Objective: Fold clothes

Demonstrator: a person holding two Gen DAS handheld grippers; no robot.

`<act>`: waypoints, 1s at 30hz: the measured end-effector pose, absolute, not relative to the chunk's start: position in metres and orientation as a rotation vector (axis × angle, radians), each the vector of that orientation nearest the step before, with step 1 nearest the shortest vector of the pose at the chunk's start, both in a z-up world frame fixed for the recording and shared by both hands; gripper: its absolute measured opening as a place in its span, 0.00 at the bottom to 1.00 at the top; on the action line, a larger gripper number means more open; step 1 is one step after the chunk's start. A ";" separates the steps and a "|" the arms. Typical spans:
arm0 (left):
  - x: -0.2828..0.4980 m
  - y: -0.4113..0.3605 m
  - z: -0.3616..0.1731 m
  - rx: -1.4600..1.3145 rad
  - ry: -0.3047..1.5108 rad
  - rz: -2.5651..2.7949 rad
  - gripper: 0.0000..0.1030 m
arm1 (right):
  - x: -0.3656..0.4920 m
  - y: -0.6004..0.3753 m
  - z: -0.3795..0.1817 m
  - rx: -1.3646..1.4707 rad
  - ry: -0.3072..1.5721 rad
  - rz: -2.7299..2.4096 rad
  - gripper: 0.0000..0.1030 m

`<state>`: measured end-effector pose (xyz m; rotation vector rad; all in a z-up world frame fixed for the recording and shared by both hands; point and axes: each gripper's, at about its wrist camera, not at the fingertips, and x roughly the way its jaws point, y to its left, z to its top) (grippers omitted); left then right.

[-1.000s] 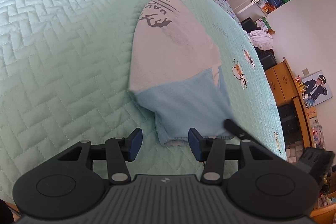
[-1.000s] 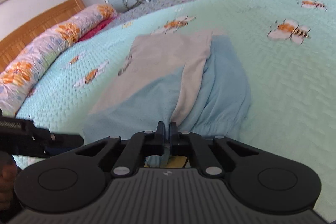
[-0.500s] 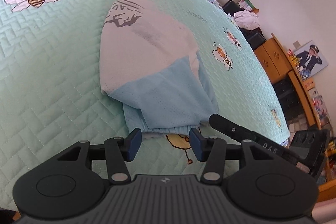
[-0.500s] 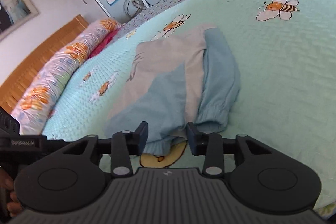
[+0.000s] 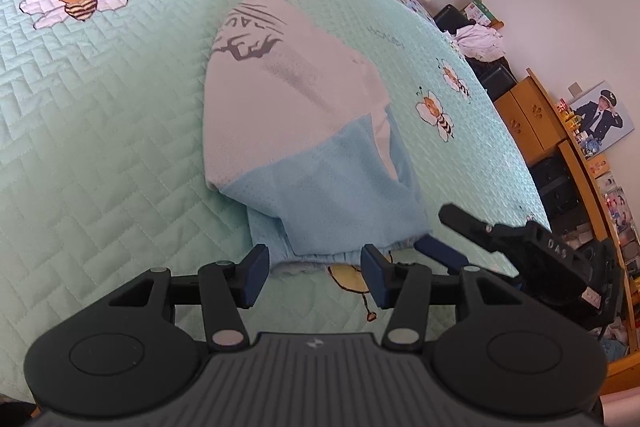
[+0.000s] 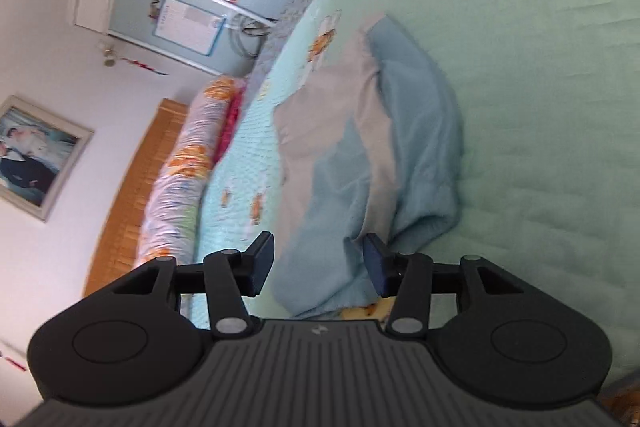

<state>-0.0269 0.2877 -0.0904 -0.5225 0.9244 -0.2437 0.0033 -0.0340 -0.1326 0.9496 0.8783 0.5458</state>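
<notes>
Folded mesh-knit garment, quilted bedspread

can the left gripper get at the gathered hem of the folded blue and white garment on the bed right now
Probably yes. The left gripper is open, just short of the garment's hem, with nothing between; the right gripper sits off to one side.

White-and-blue garment on mint bee-patterned quilt.

The bedspread at the left of the frame is quilted cloth, matt, stitched in a zigzag pattern. The garment at centre pairs smooth white cloth with pale blue perforated mesh. The left tongs at the bottom are matt black plastic with ribbed housing, blue pads and small metal pins.
</notes>
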 end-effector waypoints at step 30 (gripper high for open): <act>-0.021 0.295 -0.081 -0.491 0.903 -0.221 0.53 | 0.026 -0.025 -0.135 0.981 0.870 0.540 0.08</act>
